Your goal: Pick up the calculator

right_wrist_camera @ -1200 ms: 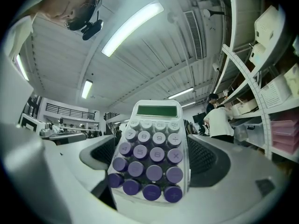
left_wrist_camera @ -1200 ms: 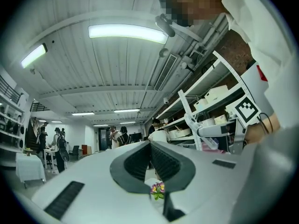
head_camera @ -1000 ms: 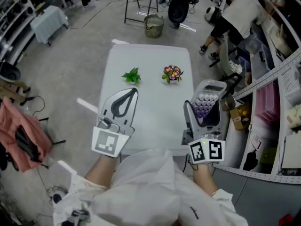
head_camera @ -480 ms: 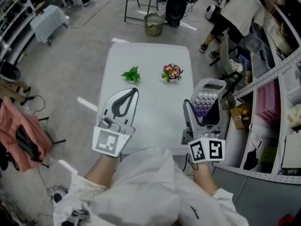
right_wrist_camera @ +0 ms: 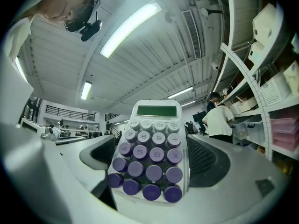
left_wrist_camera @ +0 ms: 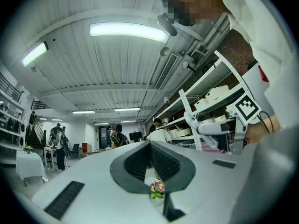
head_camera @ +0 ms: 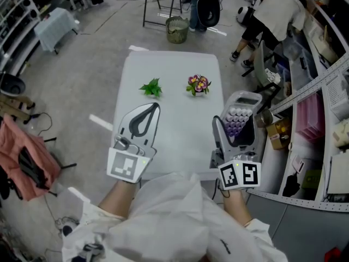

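Fingers (right_wrist_camera: 205, 158) of the right gripper (head_camera: 244, 101) are clenched on the calculator (right_wrist_camera: 152, 153), one dark ribbed pad against each long side. The calculator has a pale body, rows of round purple and lilac keys and a green display at its far end, which points away from the person. From the head view it sits over the right-hand edge of the white surface (head_camera: 174, 70), near the person's body. Fingers of the left gripper (head_camera: 154, 107) are clenched with their tips touching and nothing held; they form a closed teardrop shape over the near left part of the surface. Farther along the surface, well apart from both grippers, lie a small green leafy sprig (head_camera: 152, 87) and, to its right, a little bunch of purple and yellow flowers (head_camera: 199, 84). Beyond the far end of the surface a wastebasket (head_camera: 178, 29) stands on the grey floor. At the upper right, a person in a white top (head_camera: 275, 12) bends toward the shelving.
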Motion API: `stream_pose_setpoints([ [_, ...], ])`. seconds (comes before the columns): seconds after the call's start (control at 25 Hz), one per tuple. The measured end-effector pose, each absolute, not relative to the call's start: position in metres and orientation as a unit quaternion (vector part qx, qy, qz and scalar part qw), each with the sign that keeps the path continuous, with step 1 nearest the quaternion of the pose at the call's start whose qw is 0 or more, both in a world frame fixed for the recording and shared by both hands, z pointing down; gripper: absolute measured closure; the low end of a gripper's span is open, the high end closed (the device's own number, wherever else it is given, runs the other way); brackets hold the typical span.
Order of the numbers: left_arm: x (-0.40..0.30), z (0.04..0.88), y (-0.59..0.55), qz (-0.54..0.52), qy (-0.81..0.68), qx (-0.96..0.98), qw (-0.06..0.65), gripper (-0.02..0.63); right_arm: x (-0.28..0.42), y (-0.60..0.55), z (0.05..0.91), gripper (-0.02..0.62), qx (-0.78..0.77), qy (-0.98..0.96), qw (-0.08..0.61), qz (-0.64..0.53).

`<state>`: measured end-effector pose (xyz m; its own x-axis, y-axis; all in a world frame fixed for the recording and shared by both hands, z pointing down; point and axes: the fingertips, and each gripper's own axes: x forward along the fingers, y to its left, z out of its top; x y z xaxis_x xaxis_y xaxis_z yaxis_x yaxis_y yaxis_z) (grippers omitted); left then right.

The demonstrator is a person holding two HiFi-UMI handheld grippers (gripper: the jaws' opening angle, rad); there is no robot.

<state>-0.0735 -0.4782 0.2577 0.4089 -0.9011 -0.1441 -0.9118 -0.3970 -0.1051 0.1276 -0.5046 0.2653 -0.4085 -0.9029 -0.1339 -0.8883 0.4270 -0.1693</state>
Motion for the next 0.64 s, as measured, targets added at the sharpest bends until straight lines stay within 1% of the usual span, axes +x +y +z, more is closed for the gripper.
stream_pose_setpoints([
  [0.64, -0.0742, 0.2591, -0.4758, 0.033, 0.545, -0.833, 0.084, 0.586, 0.1241, -0.5035, 0.2663, 0.101, -0.530, 0.841, 0.102, -0.042],
])
